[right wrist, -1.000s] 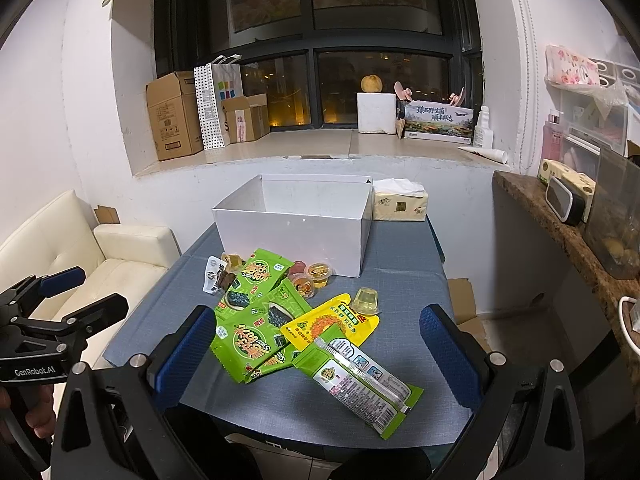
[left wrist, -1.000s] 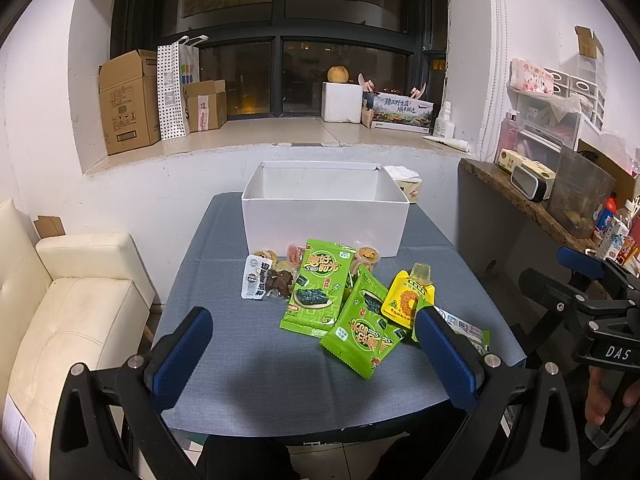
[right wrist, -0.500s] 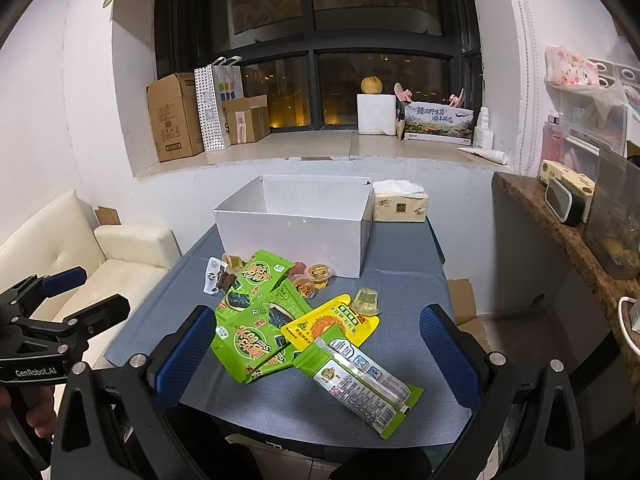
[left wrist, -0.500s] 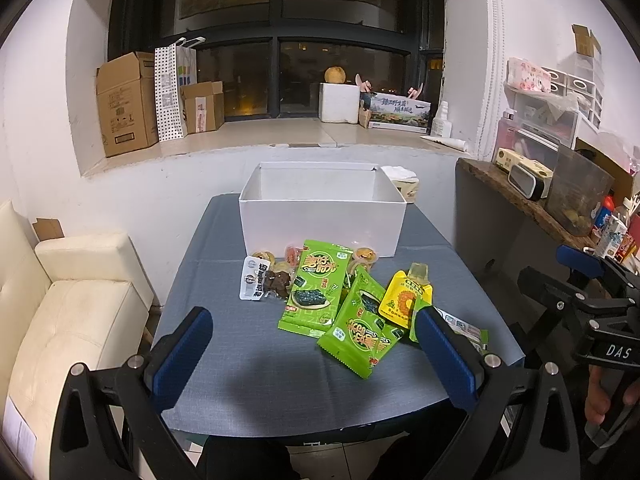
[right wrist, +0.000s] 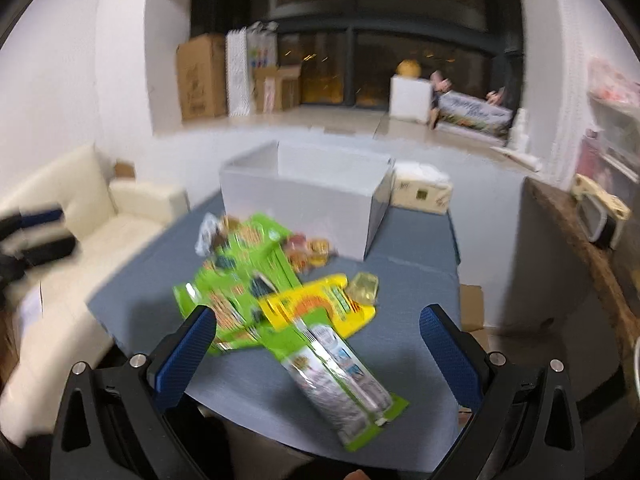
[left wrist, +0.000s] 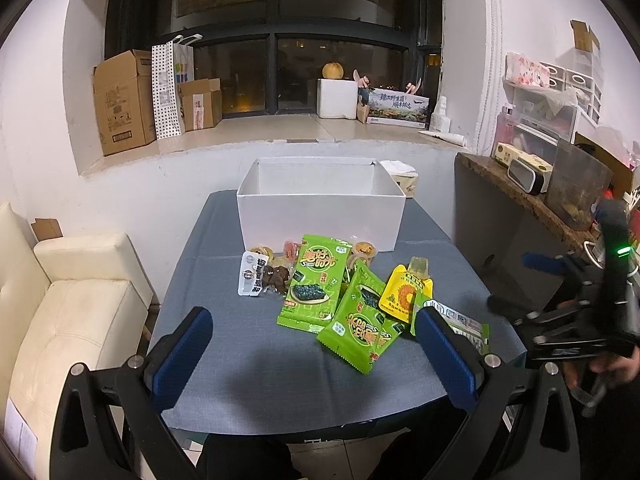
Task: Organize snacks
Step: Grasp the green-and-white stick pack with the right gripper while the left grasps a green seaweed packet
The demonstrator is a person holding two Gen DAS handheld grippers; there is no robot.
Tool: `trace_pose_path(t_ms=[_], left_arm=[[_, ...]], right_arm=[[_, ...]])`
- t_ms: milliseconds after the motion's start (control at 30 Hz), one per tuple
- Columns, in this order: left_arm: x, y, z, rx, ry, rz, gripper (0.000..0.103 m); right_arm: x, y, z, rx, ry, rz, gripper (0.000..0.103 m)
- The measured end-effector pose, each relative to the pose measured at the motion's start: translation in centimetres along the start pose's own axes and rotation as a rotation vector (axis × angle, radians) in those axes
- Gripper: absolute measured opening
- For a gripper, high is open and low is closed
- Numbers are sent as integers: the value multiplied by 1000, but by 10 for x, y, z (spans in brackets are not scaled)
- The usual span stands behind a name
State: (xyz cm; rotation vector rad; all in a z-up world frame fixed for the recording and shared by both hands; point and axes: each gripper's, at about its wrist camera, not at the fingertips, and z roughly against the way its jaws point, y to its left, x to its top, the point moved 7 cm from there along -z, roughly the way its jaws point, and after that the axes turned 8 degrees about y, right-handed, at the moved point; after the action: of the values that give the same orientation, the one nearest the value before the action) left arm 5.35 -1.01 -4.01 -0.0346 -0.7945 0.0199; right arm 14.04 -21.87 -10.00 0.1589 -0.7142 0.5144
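A pile of snacks lies on the blue-grey table (left wrist: pixel 256 376) in front of an open white box (left wrist: pixel 320 216): two green seaweed packs (left wrist: pixel 316 288) (left wrist: pixel 362 320), a yellow pouch (left wrist: pixel 406 294), a long green-edged pack (right wrist: pixel 340 376), a small white-and-dark packet (left wrist: pixel 254 274) and several jelly cups (left wrist: pixel 362 250). My left gripper (left wrist: pixel 312 356) is open and empty above the table's near edge. My right gripper (right wrist: pixel 316 352) is open and empty, hovering over the long pack; its view is blurred.
A cream sofa (left wrist: pixel 72 312) stands left of the table. A tissue box (right wrist: pixel 420 190) sits right of the white box. A wooden shelf (left wrist: pixel 528 200) with containers runs along the right wall. Cardboard boxes (left wrist: pixel 122 100) stand on the window sill.
My right gripper has moved forward and down toward the snack pile, blurring its view. In the left view it has shifted and tilted at the right. My left gripper has barely moved.
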Motion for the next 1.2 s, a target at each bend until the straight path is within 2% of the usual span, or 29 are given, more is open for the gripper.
trace_pose_path(t_ms=[167,233,433,500,533,567,733,867,1033,1200], left_arm=[[-6,-1,-9,3,24,-3,103],[-8,-1,-14,9,37,-5,103],[-13,2,-27,23,68,-9,103],[-15,4,-31,24,77,-7,103],[-16,5,-33,23,82,-5,103],[-18,6,-37,18,89,-3,103],[-22,2,-55,-6,125,-23,103],[-20,-15,-73,-28,119,-115,103],[-14,-38,-113,-53,161,-205,103],[-9,-53,-158,-28,218,-302,103]], right_arm=[[-29,-10,-60,85,132,71,103],[-39,-9,-84,91,179,103,103],[-47,-15,-125,62,231,162,103],[-49,-19,-129,92,249,145,95],[-50,-20,-128,119,243,131,77],[-49,-23,-126,124,235,115,75],[-46,-23,-115,111,207,110,75],[-32,-28,-90,120,138,44,75],[-16,-34,-47,104,67,-72,75],[-12,-37,-12,114,-5,-153,75]])
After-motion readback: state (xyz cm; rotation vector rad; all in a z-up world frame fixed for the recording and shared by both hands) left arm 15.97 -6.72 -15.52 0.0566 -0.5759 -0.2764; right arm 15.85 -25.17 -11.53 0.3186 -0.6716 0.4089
